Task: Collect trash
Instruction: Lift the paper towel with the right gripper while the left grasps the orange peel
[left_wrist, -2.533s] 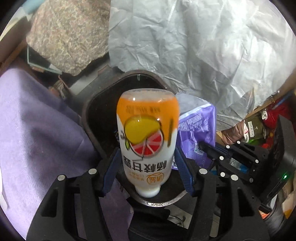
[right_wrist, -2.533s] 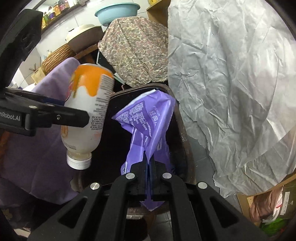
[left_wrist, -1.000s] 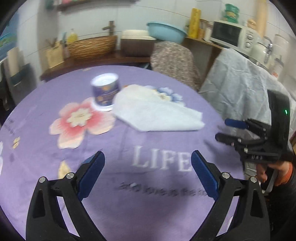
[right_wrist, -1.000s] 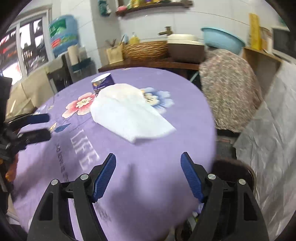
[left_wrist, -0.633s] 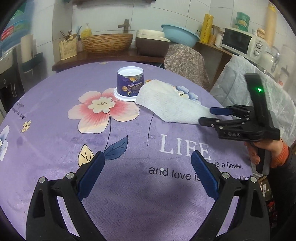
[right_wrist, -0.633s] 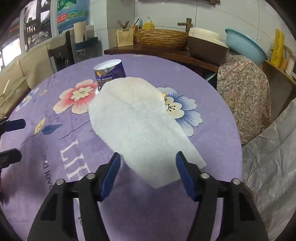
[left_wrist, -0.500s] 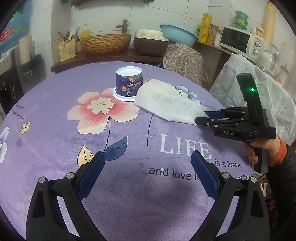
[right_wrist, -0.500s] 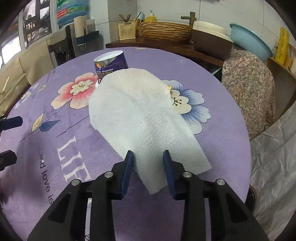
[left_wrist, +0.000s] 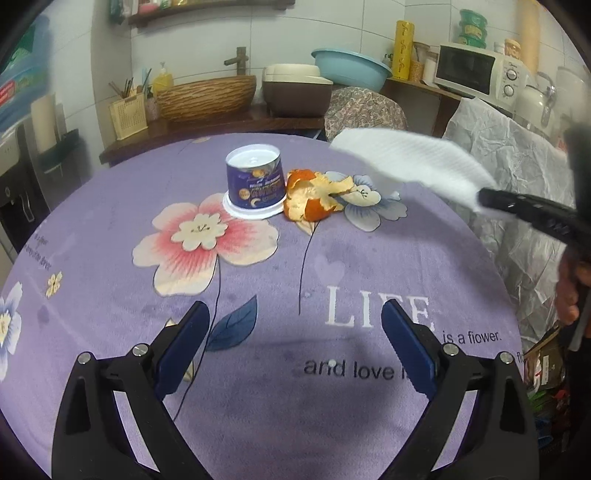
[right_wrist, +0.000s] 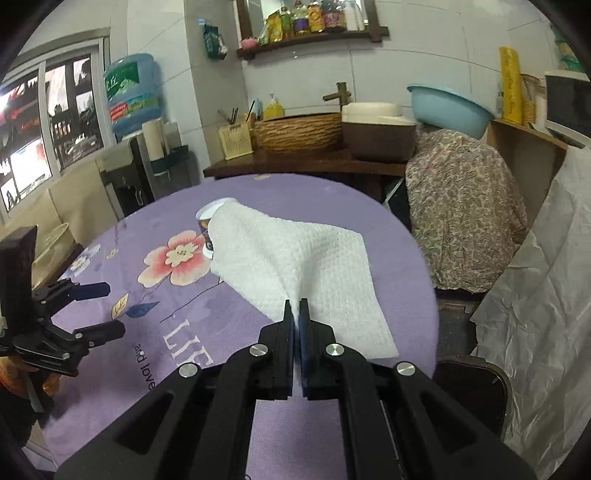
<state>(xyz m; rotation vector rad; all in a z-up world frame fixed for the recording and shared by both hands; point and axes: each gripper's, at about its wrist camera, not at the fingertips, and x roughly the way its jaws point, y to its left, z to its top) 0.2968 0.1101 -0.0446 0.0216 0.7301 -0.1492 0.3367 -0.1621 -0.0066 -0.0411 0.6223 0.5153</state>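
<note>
The right tongs (right_wrist: 297, 314) were pinched on a corner of the white embossed paper towel (right_wrist: 295, 266), held lifted above the far right edge of the round desk covered in purple floral cloth (left_wrist: 110, 221). The left tongs (left_wrist: 295, 347) were spread wide and empty over the near edge. Towards the far edge, an upturned purple plastic cup (left_wrist: 255, 184) stood touching a curl of orange peel (left_wrist: 314, 195).

place: home kitchen | signs: microwave (left_wrist: 476, 75), basin (left_wrist: 351, 68), water-cooler jug (right_wrist: 133, 92), bottle shelf (right_wrist: 310, 33), chopstick holder (left_wrist: 127, 114)
</note>
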